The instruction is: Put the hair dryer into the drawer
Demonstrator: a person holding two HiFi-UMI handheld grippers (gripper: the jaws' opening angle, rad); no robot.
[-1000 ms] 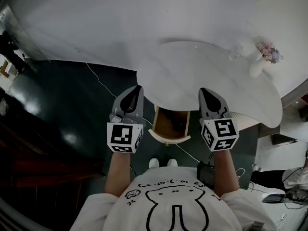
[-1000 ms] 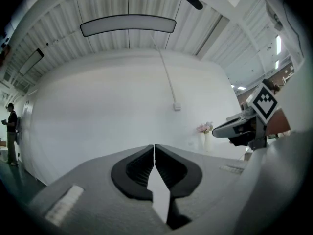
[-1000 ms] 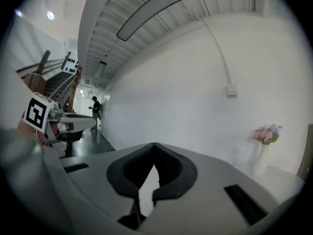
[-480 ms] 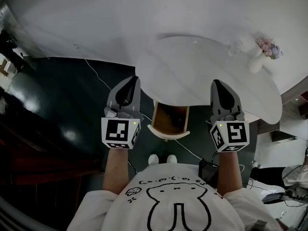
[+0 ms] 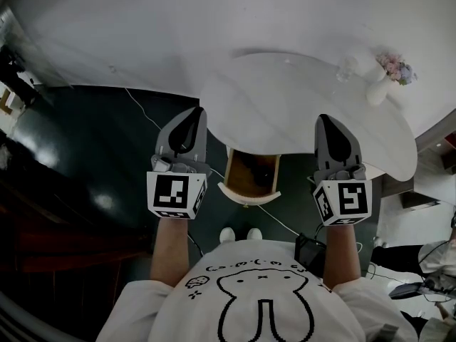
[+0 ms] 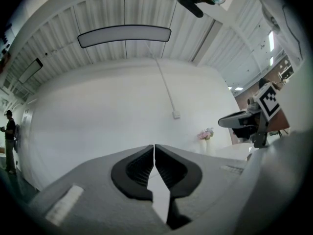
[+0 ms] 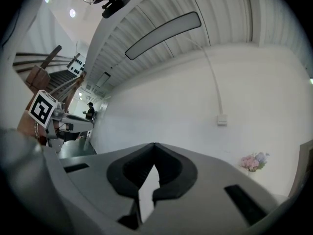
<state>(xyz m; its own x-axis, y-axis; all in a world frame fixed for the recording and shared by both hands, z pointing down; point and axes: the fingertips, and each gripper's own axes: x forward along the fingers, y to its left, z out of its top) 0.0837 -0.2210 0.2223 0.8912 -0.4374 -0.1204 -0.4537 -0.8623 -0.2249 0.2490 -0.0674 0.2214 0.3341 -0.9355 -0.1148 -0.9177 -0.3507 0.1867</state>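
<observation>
Person stands at the near edge of a white table (image 5: pixel 306 112) with a rounded rim, a gripper in each hand. The two are held out well apart, one on each side of the drawer (image 5: pixel 249 197). Left gripper (image 5: pixel 195 114): tips over the dark floor (image 5: pixel 85 155), just beside the table's left edge. In its own view the two dark pads are pressed together at the tip, nothing between them. Right gripper (image 5: pixel 325 120): tips over the tabletop, pads likewise meeting at the tip, nothing pinched. The drawer is pulled out from under the table toward the person's white shoes (image 5: pixel 228 240) and is open at the top. Its inside is brown and shadowed, contents not readable. Hair dryer: not made out in any view, so its place cannot be told. A white vase of pink flowers (image 5: pixel 385 84) stands at the table's far right. A thin cable (image 5: pixel 146 117) crosses the floor toward the drawer. Both gripper views face a plain white wall (image 6: pixel 122 106) with a small wall plate (image 6: pixel 176 115). Another person (image 6: pixel 9 133) stands far off at the left.
</observation>
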